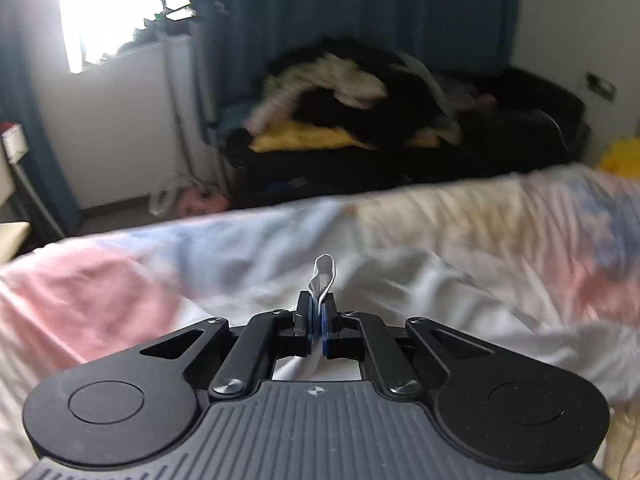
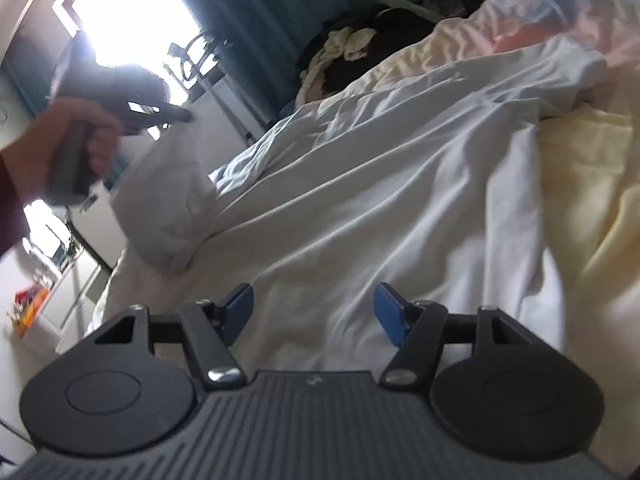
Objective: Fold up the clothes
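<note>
Although the job is to fold clothes, the pictures suggest it has barely begun: the white garment [image 2: 380,184] lies spread and rumpled across the bed [image 1: 100,280], with no finished fold or neat edge to be seen. On the left, the left tool [image 1: 316,316] is clenched on a thin edge of that white cloth, a small loop of it poking up between the blue pads [image 1: 306,316], and the right wrist view shows this tool raised in the person's left hand [image 2: 76,148] with cloth hanging below it. Further right, the right tool [image 2: 314,312] is released, its jaws wide apart just over the garment and gripping nothing. Long soft creases run through the thin, limp fabric. Beyond the bed, a heap of other clothes [image 1: 360,92] appears unsorted, so most of the work probably remains.
</note>
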Demonstrator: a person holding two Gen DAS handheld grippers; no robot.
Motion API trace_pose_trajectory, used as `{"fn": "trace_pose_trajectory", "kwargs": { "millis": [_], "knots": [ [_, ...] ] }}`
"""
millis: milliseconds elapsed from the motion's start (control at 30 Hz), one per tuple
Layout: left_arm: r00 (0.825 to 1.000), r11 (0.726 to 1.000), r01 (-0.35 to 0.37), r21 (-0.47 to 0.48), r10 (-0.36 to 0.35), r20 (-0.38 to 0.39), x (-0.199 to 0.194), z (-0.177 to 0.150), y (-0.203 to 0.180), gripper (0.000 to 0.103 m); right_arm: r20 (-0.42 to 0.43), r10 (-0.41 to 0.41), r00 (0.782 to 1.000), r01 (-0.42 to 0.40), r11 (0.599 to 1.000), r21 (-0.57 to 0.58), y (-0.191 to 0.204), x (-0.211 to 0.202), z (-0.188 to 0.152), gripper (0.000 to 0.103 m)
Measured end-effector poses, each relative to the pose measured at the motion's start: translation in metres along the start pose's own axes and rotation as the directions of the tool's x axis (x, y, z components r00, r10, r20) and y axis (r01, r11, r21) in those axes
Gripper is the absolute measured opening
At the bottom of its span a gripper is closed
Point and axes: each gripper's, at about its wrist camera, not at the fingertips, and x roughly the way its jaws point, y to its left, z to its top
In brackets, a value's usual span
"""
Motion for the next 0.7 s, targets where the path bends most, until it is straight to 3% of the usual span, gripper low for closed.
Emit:
{"fn": "trace_pose_trajectory", "kwargs": {
  "millis": [100,167,233,267,400,700],
  "knots": [
    [0.999,0.999,0.040,0.038,-0.038,-0.030,0.023,-0.020,-0.027,0.009,0.009,-0.006,1.000,0.006,1.000,0.015,-0.007,-0.003,0.003,0.068],
    [0.997,0.994,0.070,0.086,-0.067,-0.040,0.035,-0.032,-0.040,0.021,0.014,-0.005,1.000,0.005,1.000,0.022,-0.010,-0.005,0.004,0.068],
    [0.996,0.987,0.091,0.130,-0.087,-0.036,0.035,-0.041,-0.046,0.050,0.017,-0.004,1.000,0.003,1.000,0.028,-0.013,-0.006,0.005,0.068],
    [0.995,0.983,0.103,0.151,-0.100,-0.030,0.032,-0.046,-0.049,0.054,0.018,-0.003,1.000,0.002,0.999,0.032,-0.014,-0.007,0.005,0.068],
    [0.993,0.981,0.119,0.154,-0.119,-0.010,0.003,-0.061,-0.036,0.054,0.028,-0.006,1.000,0.005,0.999,0.048,-0.018,-0.009,0.008,0.068],
    [0.999,0.987,0.001,0.163,0.004,-0.032,-0.060,-0.116,0.027,0.054,0.042,-0.008,0.999,0.008,1.000,0.015,-0.009,-0.014,0.010,0.068]
  ]
}}
